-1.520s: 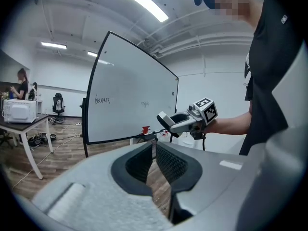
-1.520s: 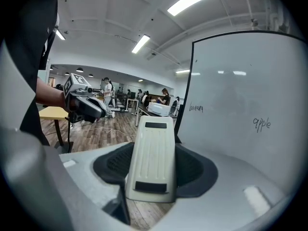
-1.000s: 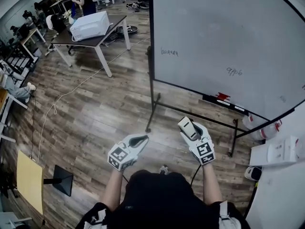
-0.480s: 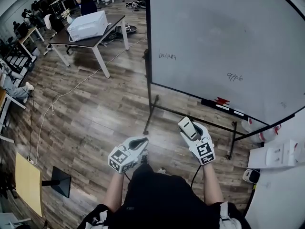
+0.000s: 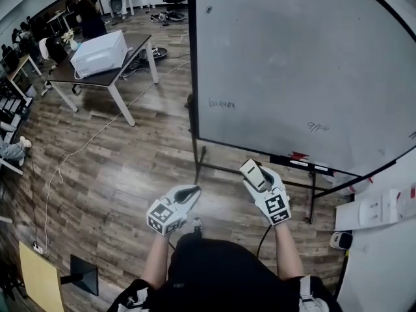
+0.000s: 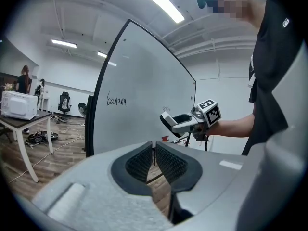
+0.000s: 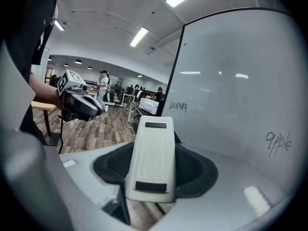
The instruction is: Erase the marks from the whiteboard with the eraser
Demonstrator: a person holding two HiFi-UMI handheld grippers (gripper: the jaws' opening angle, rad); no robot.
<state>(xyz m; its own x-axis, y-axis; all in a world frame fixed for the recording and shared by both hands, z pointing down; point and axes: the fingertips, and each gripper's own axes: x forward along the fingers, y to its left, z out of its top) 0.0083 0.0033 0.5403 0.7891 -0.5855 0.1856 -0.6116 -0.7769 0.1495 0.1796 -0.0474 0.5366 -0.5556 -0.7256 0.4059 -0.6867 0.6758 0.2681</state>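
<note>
The eraser (image 5: 252, 173) sits lengthwise between the jaws of the right gripper (image 5: 261, 182), which are closed on its long sides. It is held off the board and in front of the person's body, with its pale plastic back up toward the gripper's camera. That hold probably leaves the wiping face free to turn toward the whiteboard (image 5: 292, 64), though no view shows that face, so its condition cannot be judged. The left gripper (image 5: 187, 192) hangs at a similar height beside it with its ribbed pads nearly together. Only a thin slit shows between them and nothing is in it, so it seems to be kept out of the way and has no visible part in the work. The board stands upright on a wheeled frame ahead and to the right, well apart from both grippers, so the person likely needs to get closer before any wiping. Two handwritten words remain on it: "banana" (image 5: 221, 104) near the left edge and a fainter "apple" (image 5: 318, 127) lower and further right. A possible third mark at the far right is cut off by the edge of the head view. On the ledge (image 5: 312, 166) under the board lie a small red thing (image 5: 299, 155) and dark pen-like shapes, too small to identify. The eraser hides most of the right gripper's pads.
</note>
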